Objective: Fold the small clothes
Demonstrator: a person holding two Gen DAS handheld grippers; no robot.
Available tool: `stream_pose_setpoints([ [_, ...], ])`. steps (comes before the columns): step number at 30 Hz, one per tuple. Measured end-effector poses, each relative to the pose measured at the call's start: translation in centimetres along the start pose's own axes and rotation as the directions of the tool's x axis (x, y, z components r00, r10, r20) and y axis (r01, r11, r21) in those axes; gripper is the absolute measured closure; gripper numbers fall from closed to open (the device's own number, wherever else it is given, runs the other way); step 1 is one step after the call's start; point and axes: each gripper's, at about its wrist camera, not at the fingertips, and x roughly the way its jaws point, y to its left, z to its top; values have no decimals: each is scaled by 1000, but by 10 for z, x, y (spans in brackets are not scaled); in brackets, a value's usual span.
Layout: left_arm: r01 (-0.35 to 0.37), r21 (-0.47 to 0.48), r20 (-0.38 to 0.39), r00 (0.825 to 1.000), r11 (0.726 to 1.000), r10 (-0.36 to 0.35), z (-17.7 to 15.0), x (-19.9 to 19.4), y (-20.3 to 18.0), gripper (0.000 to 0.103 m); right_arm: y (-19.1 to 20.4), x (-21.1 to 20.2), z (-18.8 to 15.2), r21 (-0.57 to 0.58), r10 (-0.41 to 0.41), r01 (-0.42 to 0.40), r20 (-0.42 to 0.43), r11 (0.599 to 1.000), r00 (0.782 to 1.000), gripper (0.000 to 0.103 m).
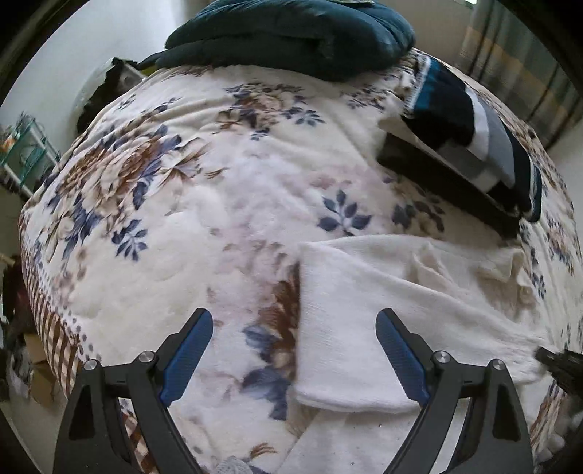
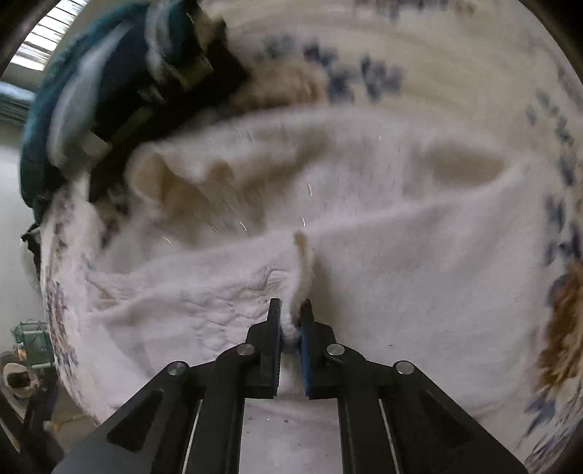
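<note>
A white knitted garment [image 1: 400,302] lies on the floral bed cover [image 1: 218,204], partly folded, with a straight folded edge on its left. My left gripper [image 1: 293,328] is open and empty, hovering over that left edge. My right gripper [image 2: 290,317] is shut on a pinched fold of the white garment [image 2: 364,226] and pulls the cloth up into a ridge; this view is blurred. The right gripper's tip [image 1: 557,364] shows at the right edge of the left wrist view.
A stack of folded dark, teal and striped clothes [image 1: 484,138] lies at the right of the bed, also in the right wrist view [image 2: 120,80]. A dark teal folded blanket [image 1: 291,32] lies at the far end. The bed's left edge drops to a cluttered floor [image 1: 25,364].
</note>
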Motion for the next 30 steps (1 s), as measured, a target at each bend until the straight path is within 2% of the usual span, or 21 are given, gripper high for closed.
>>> stream_pose_setpoints([
  [3,24,-5,-1,1000,1000,-24,6,3,-4,12,-17,-44,1,47,-22,18,77,999,997,95],
  [5,49,5,-5,999,999,-49,10,9,-12,12,-35,-64,2,88,-32,24,92,996,995,95],
  [7,72,19,-17,997,997,-72,15,17,-22,12,-57,-75,6,106,-84,74,89,992,992,95],
  [10,102,72,-49,994,992,-98,19,35,-47,12,-93,-74,12,150,-142,133,54,980,988,95],
  [13,130,128,-78,990,983,-120,24,55,-73,12,-119,-67,17,182,-132,125,27,975,991,95],
  [17,99,231,-123,990,968,-72,25,91,-103,12,-135,-49,23,185,-182,178,6,967,983,93],
  [19,92,259,-148,988,961,-55,25,102,-110,12,-144,-38,27,197,-194,197,-35,960,980,85],
  [20,92,268,-156,986,959,-51,25,103,-112,12,-147,-36,29,205,-201,207,-52,957,978,75],
  [21,101,274,-151,987,956,-61,24,99,-113,12,-148,-39,30,218,-219,225,-50,950,974,65],
  [22,115,284,-136,988,952,-79,23,93,-114,12,-147,-46,29,228,-226,225,-22,947,974,63],
  [24,122,315,-122,989,941,-87,17,87,-117,12,-139,-65,24,226,-221,202,61,953,973,57],
  [26,118,352,-135,988,928,-75,9,91,-120,12,-125,-71,17,177,-160,141,99,974,982,56],
  [28,100,372,-167,985,923,-39,2,106,-121,12,-109,-59,11,102,-85,77,71,992,994,56],
  [30,109,366,-218,976,924,-29,-3,124,-117,12,-103,-32,8,59,-87,88,-9,994,996,56],
])
